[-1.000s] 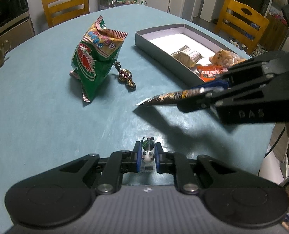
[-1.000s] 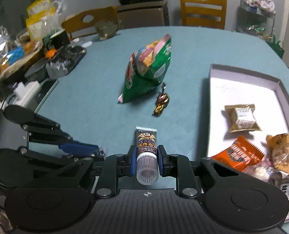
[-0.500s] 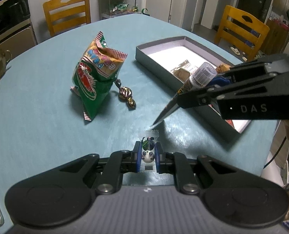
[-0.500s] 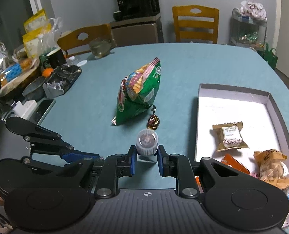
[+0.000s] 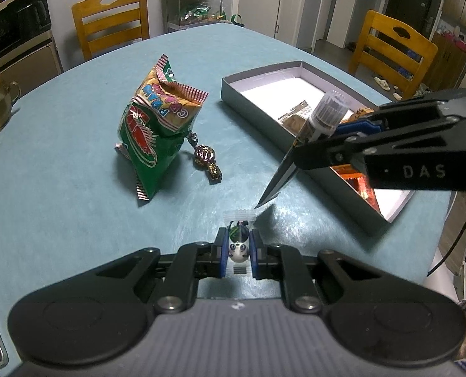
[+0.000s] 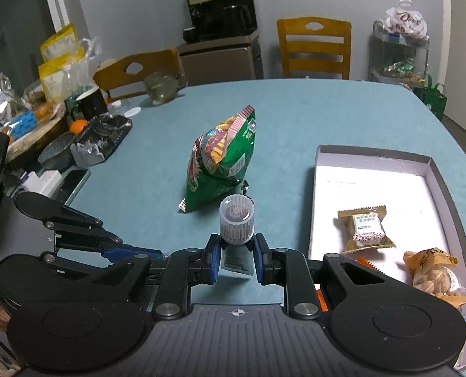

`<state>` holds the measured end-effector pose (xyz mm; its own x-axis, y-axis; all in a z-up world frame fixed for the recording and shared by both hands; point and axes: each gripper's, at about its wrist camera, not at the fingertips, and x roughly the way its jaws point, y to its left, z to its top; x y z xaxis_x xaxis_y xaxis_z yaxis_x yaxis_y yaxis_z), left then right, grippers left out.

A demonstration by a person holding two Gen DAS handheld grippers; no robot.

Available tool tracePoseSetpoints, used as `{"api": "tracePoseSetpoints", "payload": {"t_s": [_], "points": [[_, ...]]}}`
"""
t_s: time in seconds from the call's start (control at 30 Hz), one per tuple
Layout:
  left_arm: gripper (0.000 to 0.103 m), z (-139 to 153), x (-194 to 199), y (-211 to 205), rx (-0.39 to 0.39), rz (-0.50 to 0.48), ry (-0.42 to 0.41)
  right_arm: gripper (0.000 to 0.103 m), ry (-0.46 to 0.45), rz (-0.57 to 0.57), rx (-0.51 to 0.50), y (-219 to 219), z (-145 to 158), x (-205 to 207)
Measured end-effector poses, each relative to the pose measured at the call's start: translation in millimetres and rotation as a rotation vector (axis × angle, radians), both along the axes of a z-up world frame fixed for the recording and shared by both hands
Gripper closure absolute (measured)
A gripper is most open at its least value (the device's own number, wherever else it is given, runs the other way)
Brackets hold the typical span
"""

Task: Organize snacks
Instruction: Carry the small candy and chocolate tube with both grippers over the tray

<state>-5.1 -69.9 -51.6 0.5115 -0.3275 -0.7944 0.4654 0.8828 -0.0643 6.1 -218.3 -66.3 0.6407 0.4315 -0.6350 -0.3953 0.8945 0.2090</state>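
Teal table (image 5: 60, 188); left tool (image 5: 238, 251) clamps panda candy (image 5: 238, 249), right tool (image 6: 235, 256) clamps capped tube (image 6: 236, 220), cap up.

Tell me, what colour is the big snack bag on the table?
Mostly green, with red-and-white striped edges: the snack bag, clearest in the left wrist view.

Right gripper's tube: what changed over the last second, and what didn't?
The tube in the right gripper tipped from lying flat to cap up, tail pointing down at the table. Left gripper kept its small candy packet. Green snack bag, wrapped candy and box stayed put.
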Motion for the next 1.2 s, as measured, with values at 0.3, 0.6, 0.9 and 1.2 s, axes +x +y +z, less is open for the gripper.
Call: {"api": "tracePoseSetpoints", "payload": {"t_s": [0.3,0.6,0.9,1.2], "points": [[0.093,6.9,6.6,-5.1,0.000,-0.011,-0.016,0.080,-0.008,-0.041,0.030,-10.7,4.8,3.0],[0.093,22.9,21.4,-12.0,-0.017,-0.021,-0.049,0.080,-0.034,-0.065,0.044,-16.8,13.5,3.5],[0.093,32.4,33.4,-30.2,-0.029,-0.065,-0.072,0.080,-0.057,-0.121,0.054,-32.4,20.0,1.8],[0.093,40.0,44.4,-59.4,-0.044,-0.131,-0.094,0.080,-0.078,-0.195,0.051,-57.5,24.9,-1.3]]}}
